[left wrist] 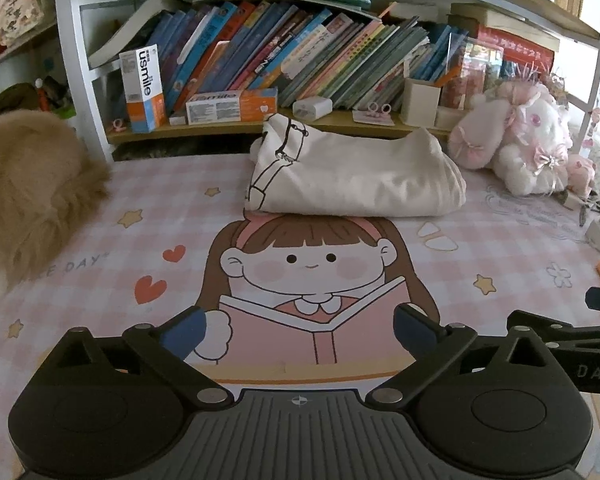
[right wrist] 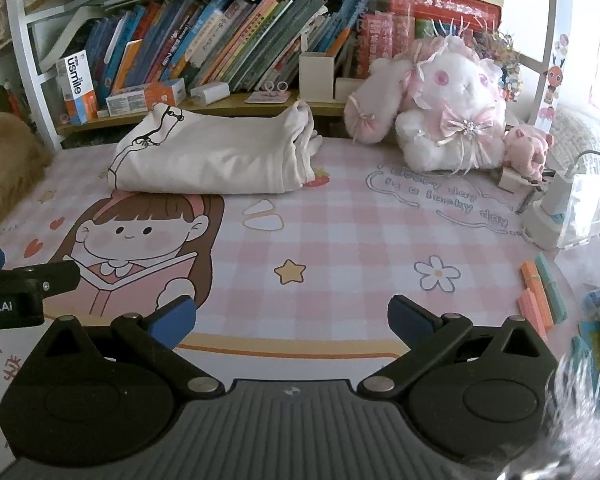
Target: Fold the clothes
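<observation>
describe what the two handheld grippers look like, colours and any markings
Both match: the left gripper and right gripper have black linkage arms with silver rivets, blue finger pads, round black housings and a ribbed grey base with a small crosshair mark. White lettering shows on each body's side.

Left wrist view. The left claw [left wrist: 300,330] stands wide open above the worktop [left wrist: 500,248], nothing between its blue pads [left wrist: 186,330]; a cartoon girl reading a book is printed on the pink checked mat beneath. A folded cream garment [left wrist: 356,176] with black line print lies near the worktop's far edge, midway along it. A tan furry mass [left wrist: 28,188] occupies the left edge. A pink-and-white plush rabbit [left wrist: 528,140] sits at the far right corner. Behind the far edge, a shelf [left wrist: 236,128] carries leaning books [left wrist: 300,52] and toothpaste boxes [left wrist: 144,88]. Part of the right claw [left wrist: 560,336] enters at the right.
</observation>
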The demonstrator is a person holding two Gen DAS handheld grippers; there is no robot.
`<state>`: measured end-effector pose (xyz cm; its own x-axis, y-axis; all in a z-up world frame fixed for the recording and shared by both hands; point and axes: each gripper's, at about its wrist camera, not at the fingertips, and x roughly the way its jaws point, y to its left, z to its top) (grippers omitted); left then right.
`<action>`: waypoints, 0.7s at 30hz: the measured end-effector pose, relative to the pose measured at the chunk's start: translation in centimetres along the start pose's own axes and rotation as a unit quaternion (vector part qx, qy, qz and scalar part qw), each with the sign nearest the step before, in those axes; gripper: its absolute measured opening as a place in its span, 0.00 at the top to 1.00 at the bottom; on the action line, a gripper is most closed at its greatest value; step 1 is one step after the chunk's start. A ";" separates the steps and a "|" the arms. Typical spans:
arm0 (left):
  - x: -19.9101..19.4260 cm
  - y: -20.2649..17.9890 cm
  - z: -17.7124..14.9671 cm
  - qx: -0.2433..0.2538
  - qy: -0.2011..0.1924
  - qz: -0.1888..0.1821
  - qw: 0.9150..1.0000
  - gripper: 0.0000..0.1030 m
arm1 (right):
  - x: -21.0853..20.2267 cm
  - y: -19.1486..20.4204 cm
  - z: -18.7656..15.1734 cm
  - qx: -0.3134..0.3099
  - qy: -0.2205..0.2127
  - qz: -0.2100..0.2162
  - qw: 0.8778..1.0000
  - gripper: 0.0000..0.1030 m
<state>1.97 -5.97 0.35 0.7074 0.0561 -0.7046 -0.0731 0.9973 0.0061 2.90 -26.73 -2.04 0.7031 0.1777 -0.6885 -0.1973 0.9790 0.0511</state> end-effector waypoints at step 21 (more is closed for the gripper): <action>0.6 0.2 -0.4 0.003 0.011 0.003 1.000 0.02 | 0.5 0.2 -0.1 0.004 0.012 -0.002 1.000 0.00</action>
<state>2.10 -5.78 -0.32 0.6911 0.0611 -0.7202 -0.0730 0.9972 0.0145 3.15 -26.42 -2.41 0.6876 0.1723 -0.7053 -0.1898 0.9803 0.0543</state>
